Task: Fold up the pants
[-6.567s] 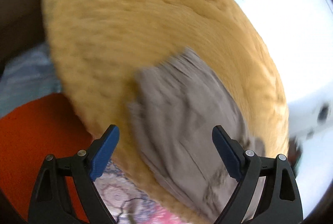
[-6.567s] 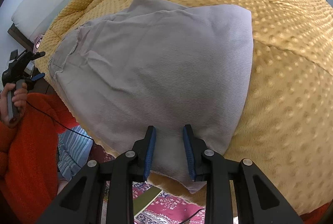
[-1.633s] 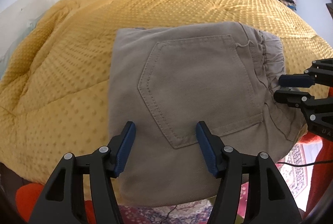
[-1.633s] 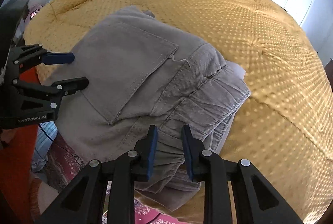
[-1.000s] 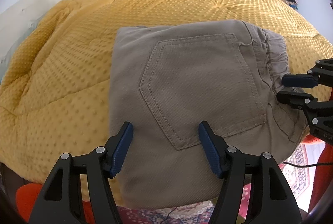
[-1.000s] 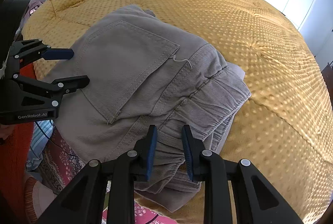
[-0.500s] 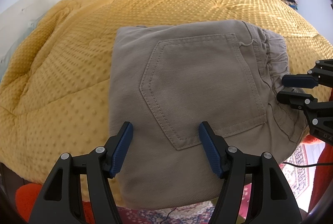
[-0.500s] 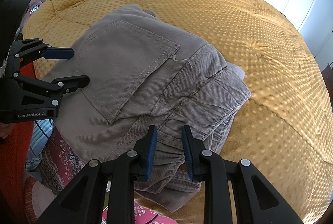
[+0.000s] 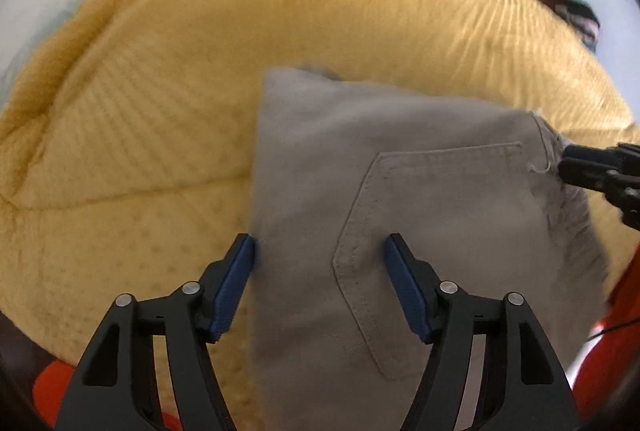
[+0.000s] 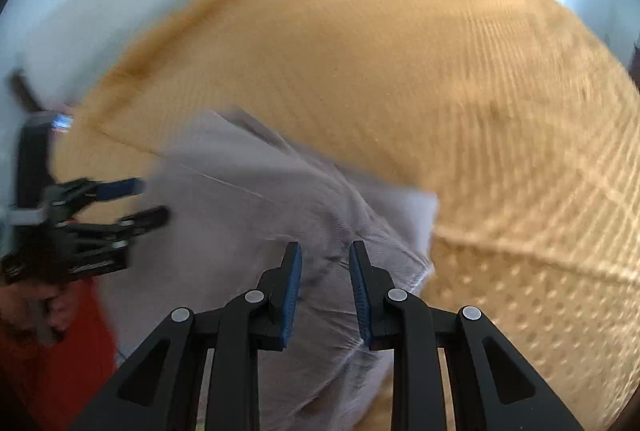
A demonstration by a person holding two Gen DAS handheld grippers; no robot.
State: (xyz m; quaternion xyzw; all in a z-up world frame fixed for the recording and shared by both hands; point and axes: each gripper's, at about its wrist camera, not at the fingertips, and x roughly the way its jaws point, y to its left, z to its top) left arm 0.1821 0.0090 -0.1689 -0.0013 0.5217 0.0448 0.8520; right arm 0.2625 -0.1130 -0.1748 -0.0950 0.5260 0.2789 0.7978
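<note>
The folded grey-beige pants (image 9: 408,199) lie on the yellow dotted bedspread (image 9: 168,79) near the bed's front edge, back pocket up. My left gripper (image 9: 318,251) is open, its blue pads straddling the left part of the folded pants just above the cloth. My right gripper (image 10: 325,263) hovers over the waistband end of the pants (image 10: 280,215), jaws a small way apart with nothing between them. The right gripper also shows at the right edge of the left wrist view (image 9: 592,171). The left gripper shows at the left of the right wrist view (image 10: 132,203). Both views are motion-blurred.
The yellow bedspread (image 10: 460,103) fills the far and right side. An orange-red sleeve (image 10: 52,383) and a hand are at lower left of the right wrist view. A dresser with clothes (image 9: 576,15) stands at far right.
Both grippers have pulled back and shifted; the pants now sit lower and further right in the left wrist view, and further left in the right wrist view. Both views have turned blurry.
</note>
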